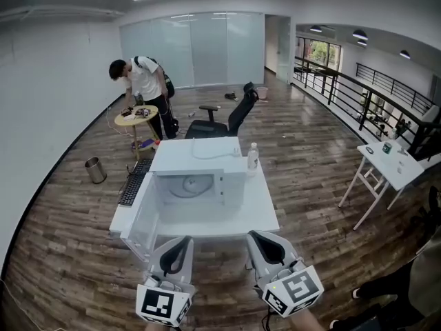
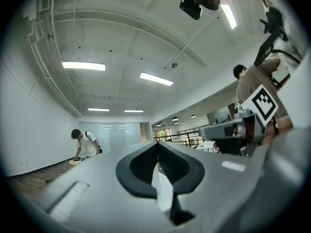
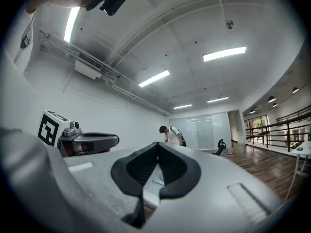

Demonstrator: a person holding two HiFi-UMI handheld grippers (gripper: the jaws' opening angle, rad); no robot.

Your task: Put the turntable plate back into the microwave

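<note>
— Starting at the left: why hung so wide, that microwave door (image 1: 141, 223)?

— Swung fully out to the left, probably to leave the cavity free for reaching in. Next along, the left gripper (image 1: 183, 242): held low in front of the worktop (image 1: 260, 214), with jaws pressed together on nothing.

— And the turntable plate (image 1: 185, 185)?

— Lying inside the open microwave (image 1: 207, 158), on the cavity floor. Apparently seated already, though hard to confirm as centred from this far off.

— Further right?

— A bottle (image 1: 253, 158), standing upright just beside the microwave's right wall, likely parked there clear of the door's swing. Then the right gripper (image 1: 258, 236), level with its twin, with jaws likewise closed and empty. Both held back from the opening, so seemingly nothing left to carry in.

— Counts, same direction?

— One bin (image 1: 95, 169) on the floor, far left. One door, one microwave, one plate, one bottle, one worktop. Two grippers.
</note>
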